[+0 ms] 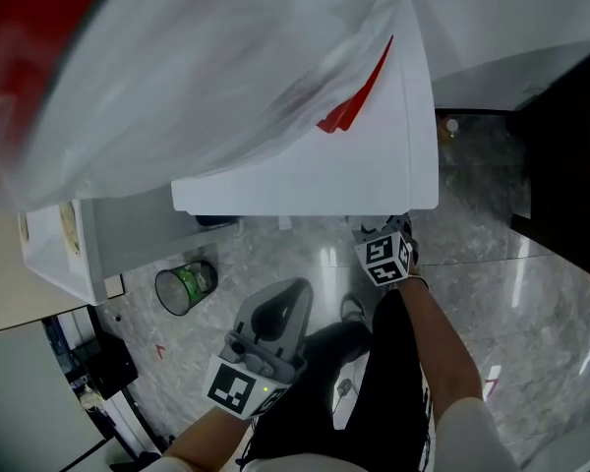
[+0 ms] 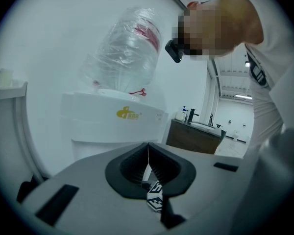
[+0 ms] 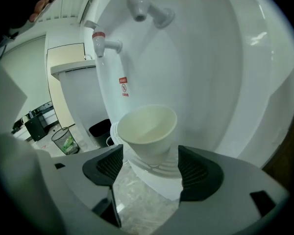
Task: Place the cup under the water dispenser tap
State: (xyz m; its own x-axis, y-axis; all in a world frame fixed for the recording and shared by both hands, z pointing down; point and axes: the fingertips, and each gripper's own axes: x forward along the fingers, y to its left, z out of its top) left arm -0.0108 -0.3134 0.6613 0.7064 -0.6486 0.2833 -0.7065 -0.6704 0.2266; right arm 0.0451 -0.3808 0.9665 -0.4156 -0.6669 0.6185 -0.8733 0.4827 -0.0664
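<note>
We judge the placing step to be all but done. The cup (image 3: 147,129) stands on the slotted drip tray (image 3: 157,170) of the water dispenser (image 3: 210,82), set back from the tray's front edge so that a strip of slots shows in front of it. The taps are above it: a pale one (image 3: 137,1) high up and a red-banded one (image 3: 105,44) lower and towards the tray's left side. From this angle we cannot tell whether the cup's mouth sits squarely below either spout. The right gripper (image 3: 149,161) is released. Its fingers (image 3: 105,168) are spread wide, one on each side of the cup's lower half, and we see a gap between each pad and the cup wall, so nothing is gripped. The left gripper (image 2: 148,153) hangs off to the side, facing the dispenser's upper body and the water bottle (image 2: 125,53). Its fingers are clenched together with nothing between them, and we see no part for it in this step. The next move, as we read it, is to draw the right gripper straight back along its own line, keeping it spread and level so neither pad brushes the cup. The cup looks light and empty and would probably slide or tip at a touch. If it proves to be off the spout, we would have to grasp it again and move it along the tray.
</note>
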